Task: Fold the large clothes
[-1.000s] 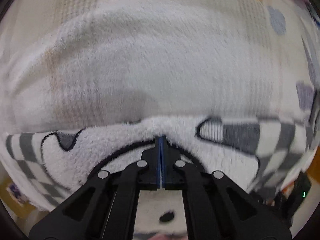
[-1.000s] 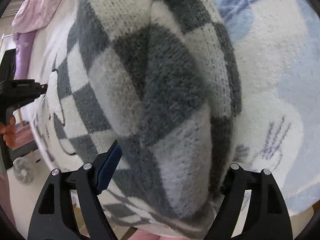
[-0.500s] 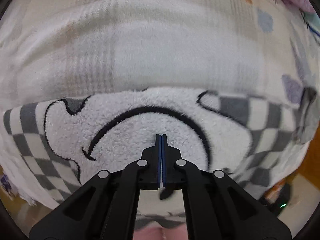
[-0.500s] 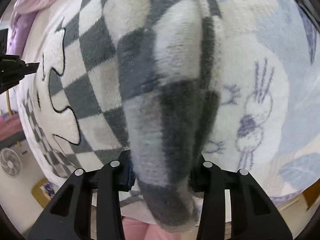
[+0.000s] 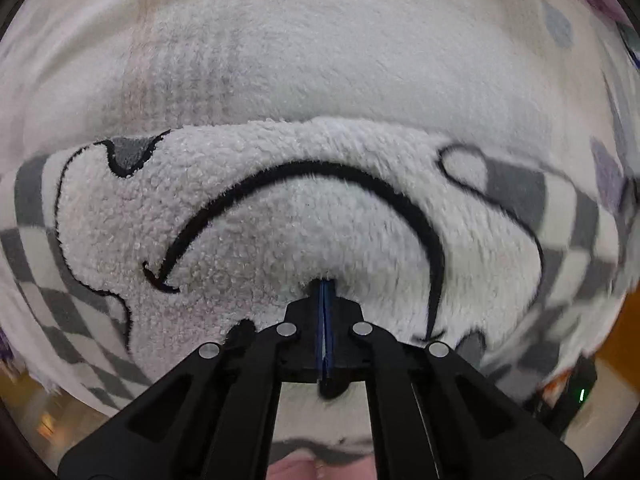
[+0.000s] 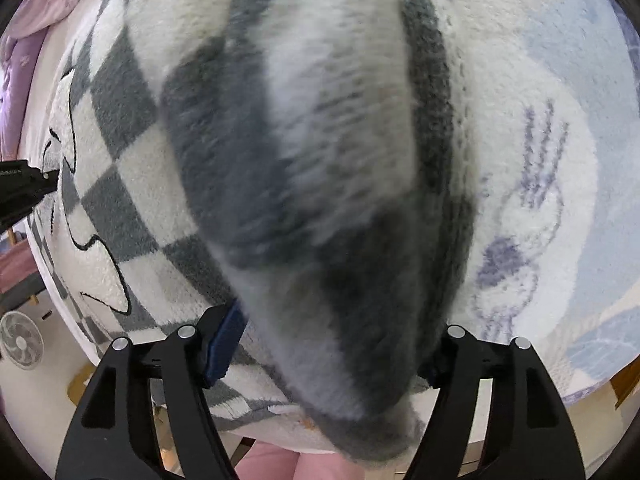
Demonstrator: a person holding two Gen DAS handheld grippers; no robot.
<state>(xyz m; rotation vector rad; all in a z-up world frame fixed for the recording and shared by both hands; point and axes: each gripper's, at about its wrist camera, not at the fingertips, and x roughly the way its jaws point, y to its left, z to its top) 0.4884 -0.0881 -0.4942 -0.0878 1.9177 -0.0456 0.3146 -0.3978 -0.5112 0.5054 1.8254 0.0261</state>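
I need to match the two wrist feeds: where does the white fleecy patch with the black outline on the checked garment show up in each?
Left wrist: the white fleecy patch fills the middle, with the shut left gripper pinching the fabric at its lower edge.
Right wrist: the same patch lies at the left edge, beside the left gripper.
Shared landmark: the grey-and-white checks bordering the patch.
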